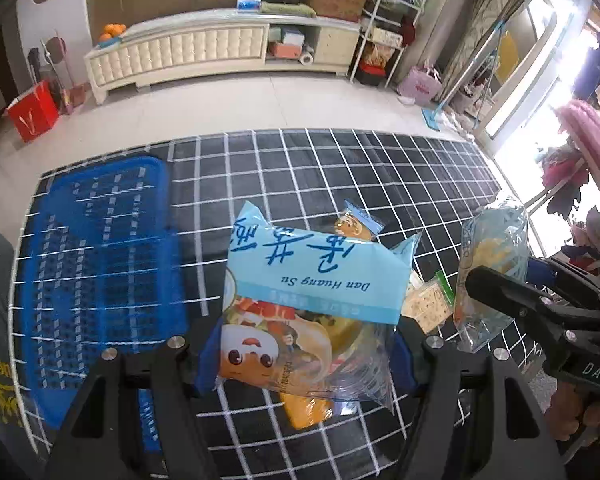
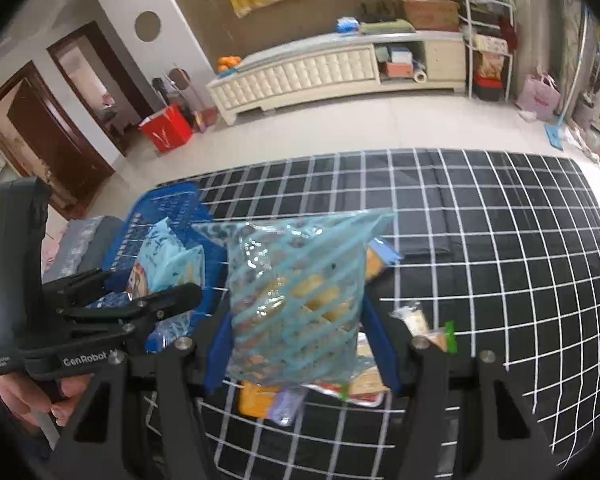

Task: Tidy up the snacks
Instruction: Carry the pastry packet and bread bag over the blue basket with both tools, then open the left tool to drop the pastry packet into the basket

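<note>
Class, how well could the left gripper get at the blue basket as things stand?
Probably yes, though only to drop its load. The left gripper is already shut on a light blue snack pack, so it cannot grasp anything more. The blue basket lies just to its left on the checked cloth, with nothing between.

We note a glossy pale-blue plastic snack packet (image 1: 316, 276) and a shiny clear crinkled plastic bag with blue stripes (image 2: 296, 300). Black white-gridded cloth (image 1: 380, 168) looks matt; perforated blue plastic basket (image 1: 100, 264), smooth.
</note>
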{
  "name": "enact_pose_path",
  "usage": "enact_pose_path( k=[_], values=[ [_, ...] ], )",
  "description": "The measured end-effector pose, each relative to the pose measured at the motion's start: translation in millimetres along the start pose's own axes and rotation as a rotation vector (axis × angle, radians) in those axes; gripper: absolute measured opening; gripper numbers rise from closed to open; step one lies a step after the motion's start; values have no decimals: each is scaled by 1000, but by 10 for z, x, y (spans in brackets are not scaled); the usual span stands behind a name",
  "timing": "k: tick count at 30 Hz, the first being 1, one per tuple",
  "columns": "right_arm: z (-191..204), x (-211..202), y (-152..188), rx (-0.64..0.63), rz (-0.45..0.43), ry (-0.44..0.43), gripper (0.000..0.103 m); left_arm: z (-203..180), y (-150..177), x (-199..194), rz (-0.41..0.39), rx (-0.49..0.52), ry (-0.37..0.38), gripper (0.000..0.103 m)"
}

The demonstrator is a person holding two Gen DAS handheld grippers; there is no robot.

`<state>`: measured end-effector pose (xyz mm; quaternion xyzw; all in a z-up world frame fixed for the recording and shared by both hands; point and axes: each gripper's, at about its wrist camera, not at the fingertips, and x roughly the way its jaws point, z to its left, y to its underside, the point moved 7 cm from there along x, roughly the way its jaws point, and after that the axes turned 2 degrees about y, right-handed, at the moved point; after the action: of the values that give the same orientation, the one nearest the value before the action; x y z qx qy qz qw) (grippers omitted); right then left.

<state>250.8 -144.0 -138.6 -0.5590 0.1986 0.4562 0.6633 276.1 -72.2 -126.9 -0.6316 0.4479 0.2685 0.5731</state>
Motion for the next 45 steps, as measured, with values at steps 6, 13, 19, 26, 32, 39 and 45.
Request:
enact_pose_path(
  k=[6,13,19,26,32,39,45],
  values=[
    [441,-55,32,-61,-17,-25,65,311,76,-395,-53,-11,-28,66],
    [934,81,57,-105,-3,-62,65,804,206,-705,-84,-53,-60,66],
    [1252,357,47,-131,38,-97,65,1275,248,-800,-87,-115,-77,66],
    [1483,713,34,-147,87,-101,65,1639,237,-627,-47,-138,-72,66],
    [1480,945,-18,-147,111,-77,65,1855,117,-286,1,-164,-57,66],
    [1441,1083,-84,-149,130,-60,65,1938,-38,25,35,-159,-40,66],
    [1444,1115,-120,-149,137,-63,65,1924,-138,59,20,-129,-61,69]
  ],
)
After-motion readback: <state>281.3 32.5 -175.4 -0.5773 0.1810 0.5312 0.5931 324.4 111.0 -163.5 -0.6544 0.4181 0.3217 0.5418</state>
